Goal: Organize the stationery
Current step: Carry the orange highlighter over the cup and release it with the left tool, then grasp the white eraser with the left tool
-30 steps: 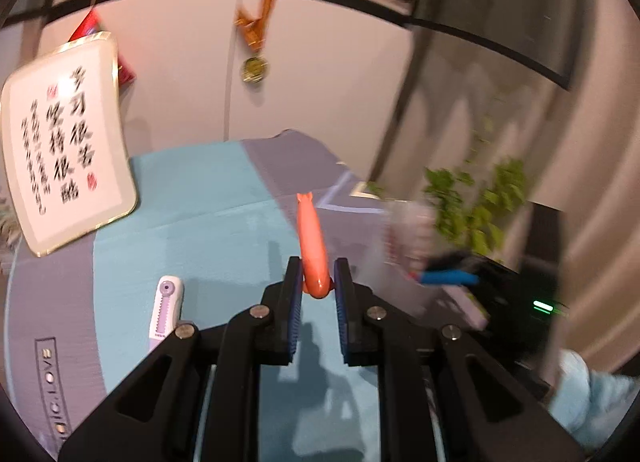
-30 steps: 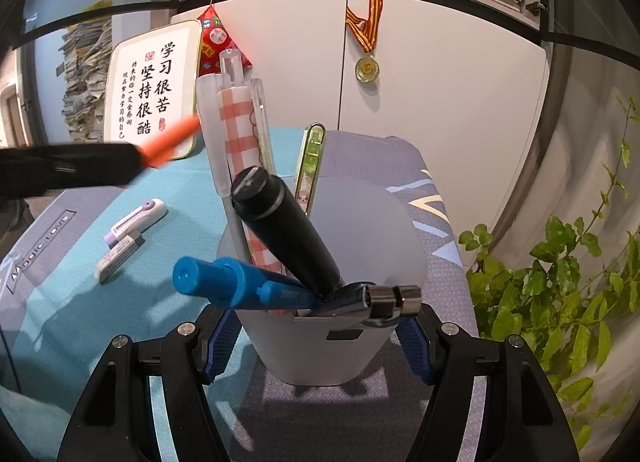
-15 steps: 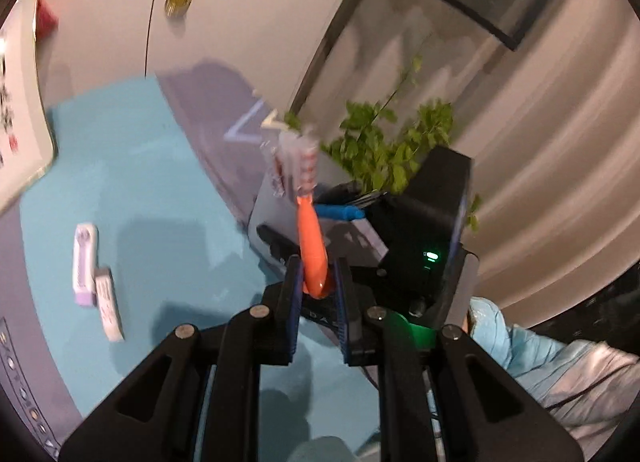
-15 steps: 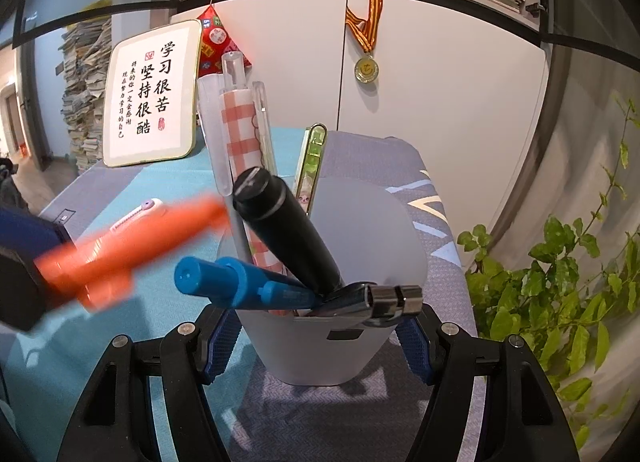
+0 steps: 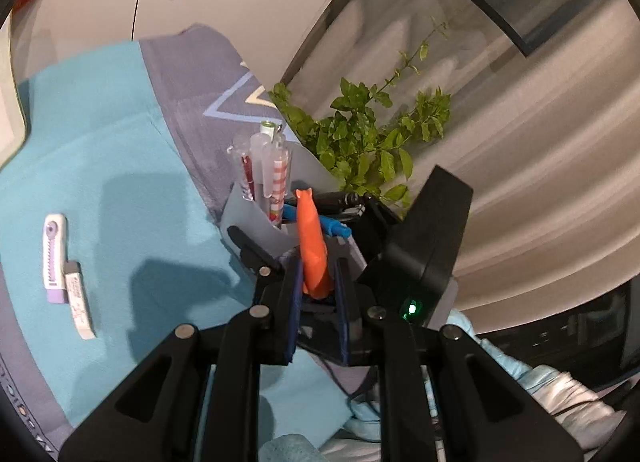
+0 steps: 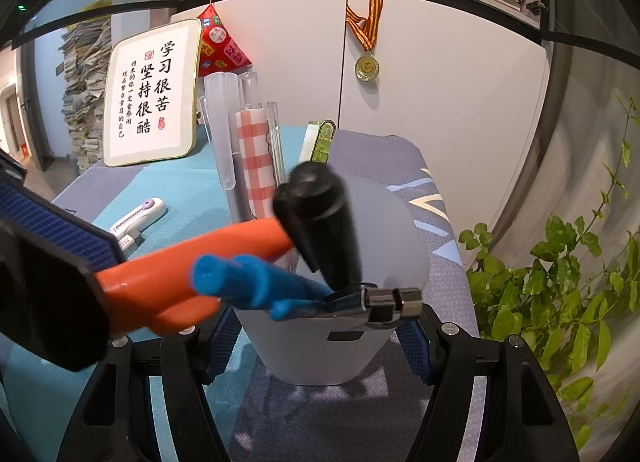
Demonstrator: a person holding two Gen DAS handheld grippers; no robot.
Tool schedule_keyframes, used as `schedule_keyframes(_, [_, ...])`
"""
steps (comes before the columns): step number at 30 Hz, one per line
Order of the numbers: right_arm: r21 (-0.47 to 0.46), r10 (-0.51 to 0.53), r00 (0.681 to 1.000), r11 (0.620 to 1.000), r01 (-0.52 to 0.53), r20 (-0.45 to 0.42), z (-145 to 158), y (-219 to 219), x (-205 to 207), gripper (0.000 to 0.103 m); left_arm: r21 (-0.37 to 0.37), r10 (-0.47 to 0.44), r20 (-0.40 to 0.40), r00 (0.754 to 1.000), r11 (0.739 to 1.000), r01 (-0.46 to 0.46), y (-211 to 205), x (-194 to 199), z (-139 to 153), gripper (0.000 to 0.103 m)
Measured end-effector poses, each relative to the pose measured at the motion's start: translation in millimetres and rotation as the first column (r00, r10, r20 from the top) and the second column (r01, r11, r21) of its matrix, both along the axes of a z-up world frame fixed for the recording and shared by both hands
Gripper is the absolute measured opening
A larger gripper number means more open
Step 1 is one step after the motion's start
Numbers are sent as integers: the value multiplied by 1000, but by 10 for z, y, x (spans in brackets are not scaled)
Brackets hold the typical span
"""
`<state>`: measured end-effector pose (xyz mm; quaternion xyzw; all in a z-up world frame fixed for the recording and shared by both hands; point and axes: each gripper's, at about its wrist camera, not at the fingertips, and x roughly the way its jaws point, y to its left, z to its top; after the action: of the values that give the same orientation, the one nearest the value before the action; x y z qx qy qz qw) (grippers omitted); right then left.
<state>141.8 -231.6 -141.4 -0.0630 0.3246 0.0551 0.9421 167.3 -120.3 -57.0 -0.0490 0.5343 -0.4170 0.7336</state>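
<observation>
Right wrist view: the right claw (image 6: pixel 316 336) clamps one grey pen cup (image 6: pixel 384 262) at lower centre, holding several pens: one blue (image 6: pixel 256 282), one black (image 6: pixel 320 222), one checked (image 6: pixel 256 158). From the left, the left claw (image 5: pixel 316 282) grips one orange pen (image 6: pixel 192 266), its tip over the cup. Two small items (image 5: pixel 64 270) lie on the counter (image 5: pixel 100 142).

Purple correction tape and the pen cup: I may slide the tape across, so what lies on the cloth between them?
Nothing: in the left wrist view, bare turquoise cloth separates the purple correction tape from the pen cup.
</observation>
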Motion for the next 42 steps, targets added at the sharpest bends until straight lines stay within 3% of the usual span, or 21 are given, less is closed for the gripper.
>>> schedule_keyframes(2, [1,1,1000,1000,-1,1,2,2,-1,71,-2,18,-33,999,1000,-18,-3,78,11,14])
schedule_keyframes(22, [8,1,1000,1000,-1,7,19,-14,-2,71,-50,75,4,997,996,-75,-47,214,157,14])
schedule_keyframes(28, [7,2,1000,1000,-2,7,13,-17,-4,71,-63,107,70,992,993,-102,128,93,251,15])
schedule_keyframes(30, [8,2,1000,1000,-2,7,13,-18,-2,71,-55,155,141,978,987,-148,283,29,303,26])
schedule_keyframes(32, [8,2,1000,1000,-2,7,13,-17,-3,71,-31,206,214,955,978,-205,448,-31,328,30])
schedule_keyframes(37, [6,1,1000,1000,-1,7,13,-17,-2,71,-12,295,292,910,952,-305,823,-67,320,30])
schedule_keyframes(42, [-1,-3,1000,1000,3,7,8,-9,-5,71,72,318,447,836,919,-388,1053,-198,218,31])
